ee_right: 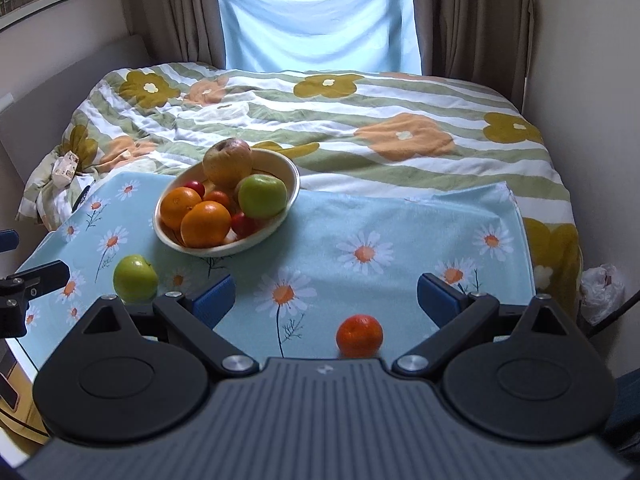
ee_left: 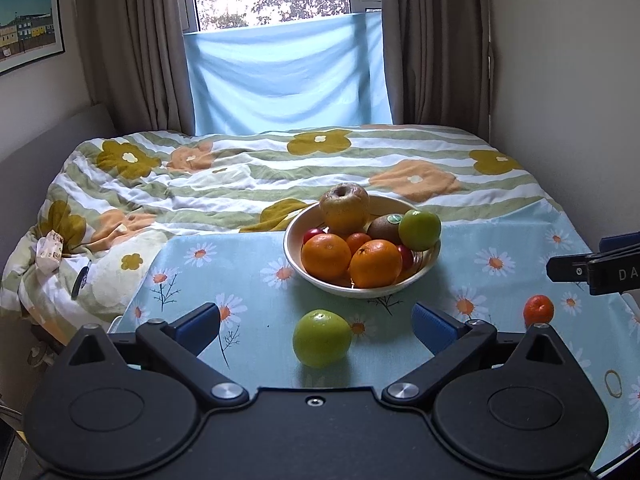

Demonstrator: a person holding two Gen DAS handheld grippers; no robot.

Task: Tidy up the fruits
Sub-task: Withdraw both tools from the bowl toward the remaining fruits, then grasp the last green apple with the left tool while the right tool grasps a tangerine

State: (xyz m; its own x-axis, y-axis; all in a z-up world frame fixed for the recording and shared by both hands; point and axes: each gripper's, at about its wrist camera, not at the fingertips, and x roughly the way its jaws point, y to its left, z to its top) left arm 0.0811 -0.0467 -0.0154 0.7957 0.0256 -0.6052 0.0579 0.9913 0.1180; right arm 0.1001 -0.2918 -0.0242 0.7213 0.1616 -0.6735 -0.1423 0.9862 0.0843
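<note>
A cream bowl (ee_left: 426, 270) on the daisy tablecloth holds oranges, a green apple, a kiwi, a yellow-brown apple and small red fruits; it also shows in the right wrist view (ee_right: 290, 196). A loose green apple (ee_left: 321, 338) lies on the cloth between the fingers of my open left gripper (ee_left: 318, 330), untouched; it also shows in the right wrist view (ee_right: 135, 279). A small mandarin (ee_right: 359, 335) lies between the fingers of my open right gripper (ee_right: 326, 300), untouched; it also shows in the left wrist view (ee_left: 538, 309).
The table with the daisy cloth (ee_left: 224, 264) abuts a bed with a flowered quilt (ee_left: 240, 172). A rubber band (ee_left: 613, 382) lies at the right of the cloth. A white plastic bag (ee_right: 602, 288) sits by the right wall. Curtains and a window are behind.
</note>
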